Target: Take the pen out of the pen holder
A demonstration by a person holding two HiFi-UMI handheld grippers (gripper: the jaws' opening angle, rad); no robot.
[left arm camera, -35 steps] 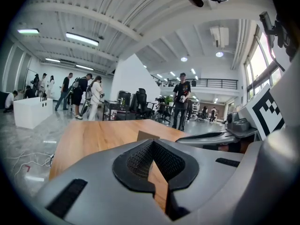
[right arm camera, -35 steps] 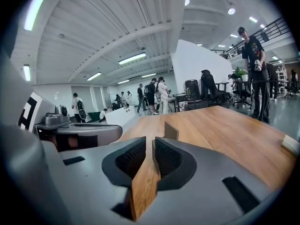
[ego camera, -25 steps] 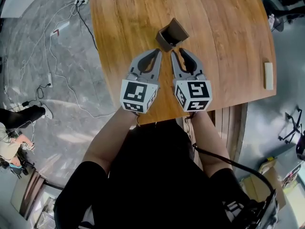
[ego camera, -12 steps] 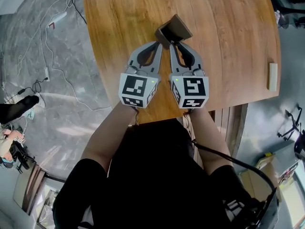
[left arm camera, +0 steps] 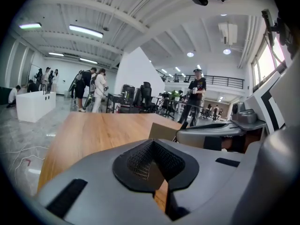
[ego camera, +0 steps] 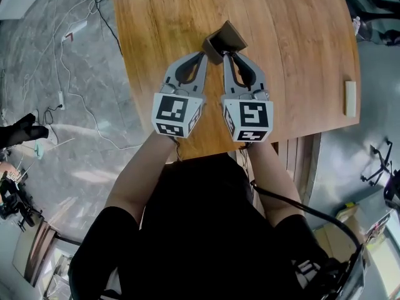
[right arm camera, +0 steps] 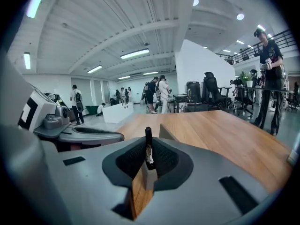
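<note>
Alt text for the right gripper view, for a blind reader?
A slim black pen stands upright in the narrow gap of the right claw, rising from a brown box-shaped pen holder on a wooden table; grip unclear.

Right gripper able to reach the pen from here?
Probably yes: the pen stands upright in the pen holder straight ahead of the right gripper, nothing between. Its jaws are barely apart, though.

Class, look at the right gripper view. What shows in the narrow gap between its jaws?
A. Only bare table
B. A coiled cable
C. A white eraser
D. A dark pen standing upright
D: a dark pen stands upright out of the holder, in line with the jaw gap of the right gripper.
</note>
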